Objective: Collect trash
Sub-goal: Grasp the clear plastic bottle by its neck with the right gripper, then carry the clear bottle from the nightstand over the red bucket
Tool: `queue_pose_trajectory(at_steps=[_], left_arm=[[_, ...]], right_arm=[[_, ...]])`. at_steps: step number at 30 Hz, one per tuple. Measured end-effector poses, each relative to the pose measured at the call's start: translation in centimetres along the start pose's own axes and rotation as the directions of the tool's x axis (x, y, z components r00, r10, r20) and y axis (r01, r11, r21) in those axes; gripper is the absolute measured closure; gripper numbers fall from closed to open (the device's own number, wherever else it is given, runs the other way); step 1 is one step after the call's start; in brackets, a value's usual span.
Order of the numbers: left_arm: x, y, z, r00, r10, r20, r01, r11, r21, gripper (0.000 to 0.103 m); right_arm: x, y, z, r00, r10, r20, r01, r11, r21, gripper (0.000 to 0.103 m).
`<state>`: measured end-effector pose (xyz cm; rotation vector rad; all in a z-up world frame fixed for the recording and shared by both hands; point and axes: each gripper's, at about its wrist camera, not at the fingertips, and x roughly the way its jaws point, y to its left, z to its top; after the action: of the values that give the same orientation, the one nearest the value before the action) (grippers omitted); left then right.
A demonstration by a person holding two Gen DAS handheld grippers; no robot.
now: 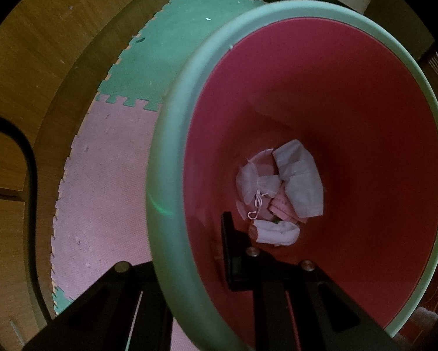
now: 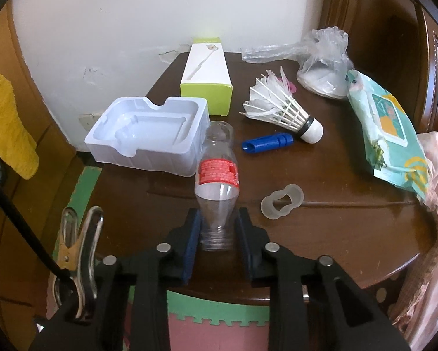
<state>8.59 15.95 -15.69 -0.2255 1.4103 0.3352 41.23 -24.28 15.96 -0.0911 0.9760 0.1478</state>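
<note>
A clear plastic bottle [image 2: 217, 172] with a red label lies on the dark wooden table [image 2: 335, 228], its neck pointing at me. My right gripper [image 2: 218, 225] has its blue pads against both sides of the bottle's shoulder and neck. In the left wrist view I look straight down into a trash bin with a green rim [image 1: 166, 158] and a red inside. My left gripper [image 1: 189, 263] is shut on that rim, one finger outside and one inside. Crumpled white tissues and paper [image 1: 280, 187] lie at the bin's bottom.
On the table are a white plastic tray [image 2: 148, 134], a green-and-white box [image 2: 205, 73], a shuttlecock [image 2: 280, 105], a blue tube [image 2: 267, 142], a translucent ring [image 2: 281, 201], a wipes pack [image 2: 388, 128] and a plastic bag [image 2: 324, 58]. Foam mats [image 1: 107, 190] cover the floor.
</note>
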Motion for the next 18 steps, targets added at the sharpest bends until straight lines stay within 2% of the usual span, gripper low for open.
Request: queue_pose_trajectory(at_steps=[18], left_arm=[[-0.1, 0.0, 0.1, 1.000, 0.002, -0.001, -0.002, 1.000, 0.006, 0.093]], right_arm=[[-2.8, -1.6, -2.5, 0.994, 0.061, 0.090, -0.065, 0.996, 0.053, 0.082]])
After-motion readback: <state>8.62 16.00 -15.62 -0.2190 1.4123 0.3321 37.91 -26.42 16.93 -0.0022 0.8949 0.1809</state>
